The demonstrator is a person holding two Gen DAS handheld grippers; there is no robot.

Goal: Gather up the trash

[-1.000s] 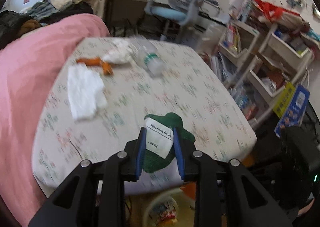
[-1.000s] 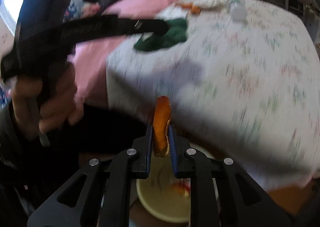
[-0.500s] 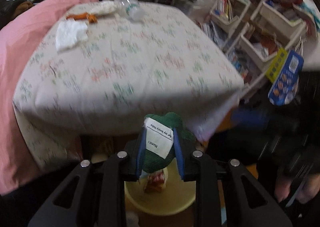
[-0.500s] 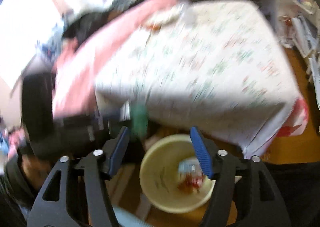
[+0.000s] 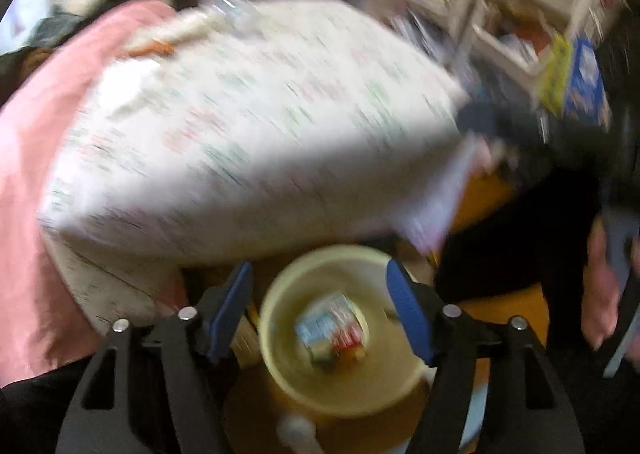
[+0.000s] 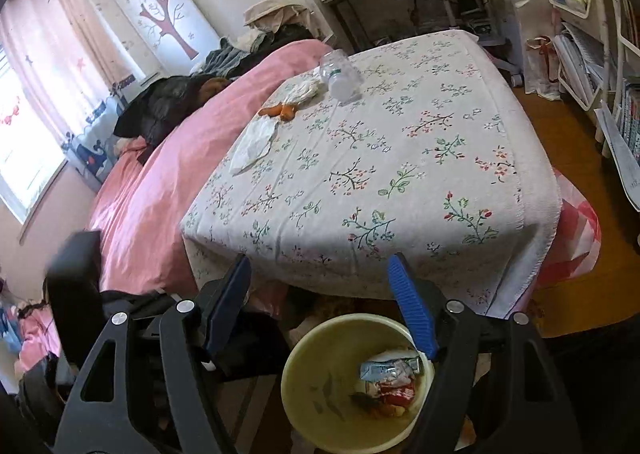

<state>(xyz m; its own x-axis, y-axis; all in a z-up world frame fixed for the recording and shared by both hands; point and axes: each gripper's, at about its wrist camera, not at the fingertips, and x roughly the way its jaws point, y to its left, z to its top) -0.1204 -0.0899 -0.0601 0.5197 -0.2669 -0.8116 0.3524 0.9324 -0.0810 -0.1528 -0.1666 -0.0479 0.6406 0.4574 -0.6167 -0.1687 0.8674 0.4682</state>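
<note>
Both hand-held grippers, left (image 5: 320, 310) and right (image 6: 320, 306), are hanging wide open and empty over the yellow bin (image 6: 304, 366), below the counter's near edge (image 6: 360, 278). Tissue (image 6: 254, 141), orange peel (image 6: 280, 111) and bottle (image 6: 340, 75) are lying far across the counter.

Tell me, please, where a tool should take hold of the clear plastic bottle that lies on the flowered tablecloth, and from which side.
Grip the clear plastic bottle across the middle of its round body, coming from above. It lies on its side on the flowered tablecloth, so only the top of the body is free. The crumpled white tissue lies close on its left; keep the fingers clear of that side.
</note>
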